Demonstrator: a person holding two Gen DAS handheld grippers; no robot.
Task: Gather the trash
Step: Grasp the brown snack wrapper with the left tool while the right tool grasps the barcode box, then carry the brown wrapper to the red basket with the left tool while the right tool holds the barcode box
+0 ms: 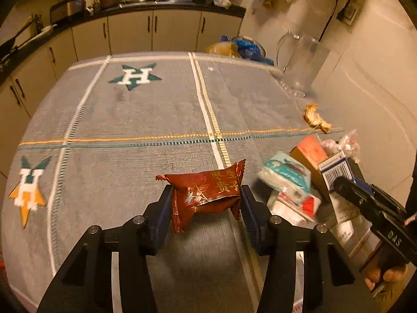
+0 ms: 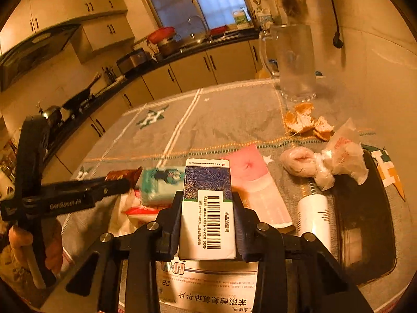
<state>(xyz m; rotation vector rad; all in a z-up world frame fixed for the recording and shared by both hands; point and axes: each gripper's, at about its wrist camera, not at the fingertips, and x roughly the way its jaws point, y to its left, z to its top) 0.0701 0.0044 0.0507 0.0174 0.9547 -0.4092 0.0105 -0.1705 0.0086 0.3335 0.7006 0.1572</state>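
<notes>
Black hand-held gripper w/ silver screws

The red snack wrapper bore gold characters 早生贵子. The tablecloth showed stars with a white H. The left gripper read GenRobot.AI. The small medicine box carried a barcode and 药品追溯码. A larger box beneath it read 28, its other characters upside down.

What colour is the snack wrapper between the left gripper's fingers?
The snack wrapper is dark red with gold characters and line art; it shows best in the left wrist view.
</notes>
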